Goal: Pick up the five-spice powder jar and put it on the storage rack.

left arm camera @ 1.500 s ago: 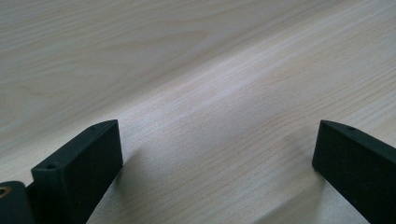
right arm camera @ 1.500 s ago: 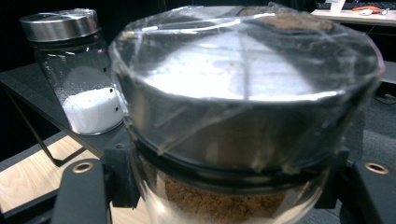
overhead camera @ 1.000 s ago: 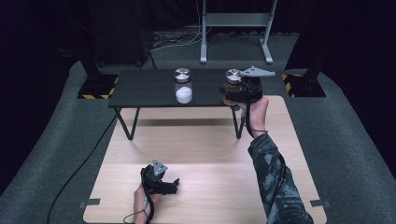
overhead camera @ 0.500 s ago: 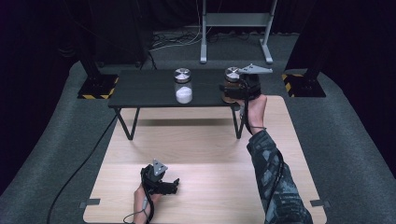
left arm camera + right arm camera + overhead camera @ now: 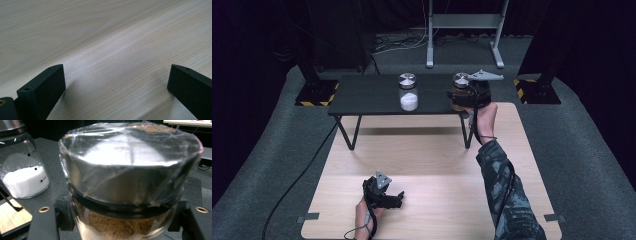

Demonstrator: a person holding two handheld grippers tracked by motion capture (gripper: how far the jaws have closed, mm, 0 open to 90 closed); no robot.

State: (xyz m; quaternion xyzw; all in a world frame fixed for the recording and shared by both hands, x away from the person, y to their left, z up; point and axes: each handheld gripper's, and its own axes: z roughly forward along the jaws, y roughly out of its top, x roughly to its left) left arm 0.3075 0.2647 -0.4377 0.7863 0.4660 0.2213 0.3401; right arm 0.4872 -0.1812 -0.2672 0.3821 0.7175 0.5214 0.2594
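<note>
Gripping a jar of brown powder (image 5: 130,195) on the black side table (image 5: 367,95), the right gripper (image 5: 468,95) is clamping its jaws on the glass just under the metal lid (image 5: 125,172) (the lid is wrapped in clear film, so it is probably slippery). In the right gripper view the jar is sitting dead centre between the two black jaws, upright as far as I can tell, with the base hidden below the frame. A second jar holding white powder (image 5: 23,172) is standing off to the left of the held one, near but apart, no contact. The left gripper (image 5: 384,192) is resting low on the wooden board (image 5: 105,45), well apart from both jars, jaws spread wide with nothing between them. Step in hand, as I read it: lifting or moving the brown jar. Doing it well is likely meaning keeping the squeeze on the glass neck rather than on the film-covered lid, raising it straight up, keeping it level so the powder is not shifting, and swinging away from the white jar, not toward it. Main risk: the glass slipping down through the pads if the squeeze is easing.
</note>
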